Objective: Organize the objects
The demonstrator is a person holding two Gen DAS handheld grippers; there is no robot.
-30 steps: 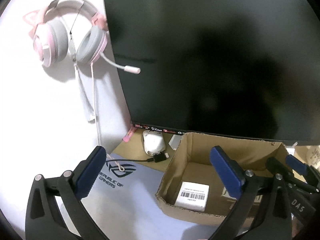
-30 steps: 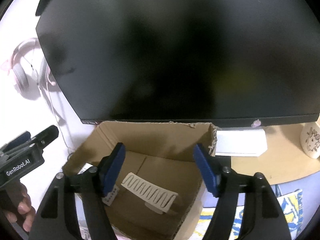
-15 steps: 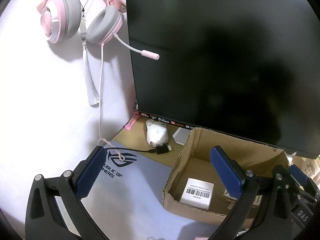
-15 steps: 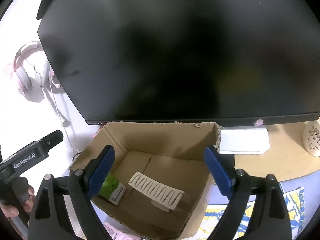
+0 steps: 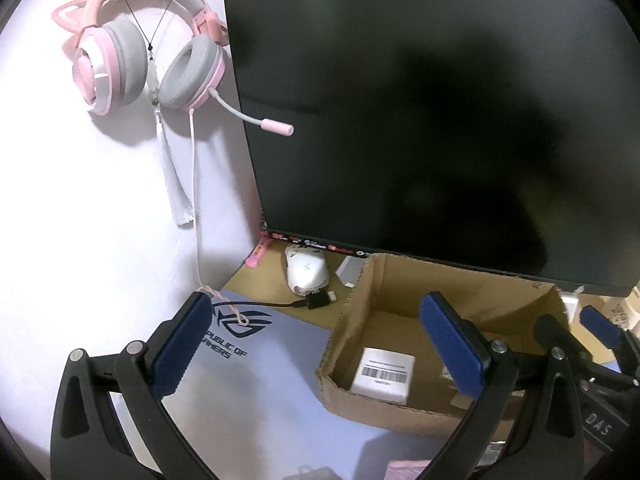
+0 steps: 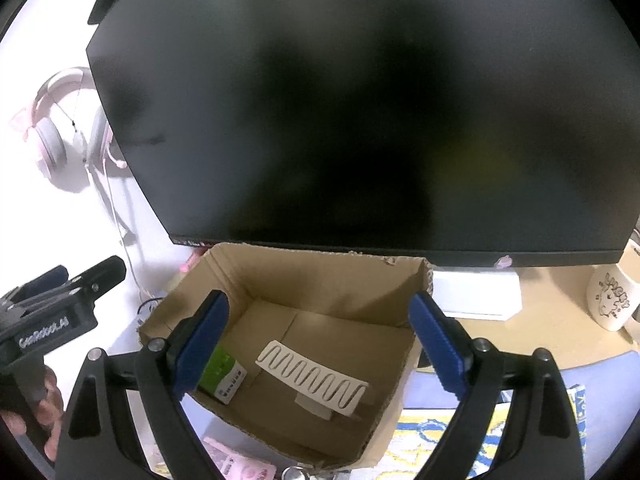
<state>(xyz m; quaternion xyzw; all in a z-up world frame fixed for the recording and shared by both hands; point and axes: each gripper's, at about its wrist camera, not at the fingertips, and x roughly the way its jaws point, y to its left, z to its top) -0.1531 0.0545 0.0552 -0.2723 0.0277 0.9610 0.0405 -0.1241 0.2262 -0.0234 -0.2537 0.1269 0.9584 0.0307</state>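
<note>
An open cardboard box point(image 6: 320, 276) stands in front of the dark monitor point(image 6: 360, 100). On its floor lie a green and white packet point(image 6: 222, 372) and a white wavy clip point(image 6: 312, 376). My right gripper point(image 6: 318, 344) hovers above them, open, with nothing between its blue pads. From the left wrist view the same box point(image 5: 360, 396) holds a white barcode carton point(image 5: 384, 374). My left gripper point(image 5: 320, 344) is open and empty over the box's left wall and the mouse pad point(image 5: 260, 384). Each gripper shows in the other's view, the right gripper point(image 5: 576, 324) and the left gripper point(image 6: 86, 272).
A pink headset point(image 5: 148, 44) hangs on the wall at left. A white mouse point(image 5: 306, 272) and a black cable plug point(image 5: 316, 302) lie behind the mouse pad. A white mug point(image 6: 612, 300) and the monitor's white base point(image 6: 476, 294) stand right of the box. A pink packet point(image 6: 240, 464) lies in front.
The right jaws have spread wider, and the green and white packet once at the left pad now lies on the box floor. The left view has shifted a little.
</note>
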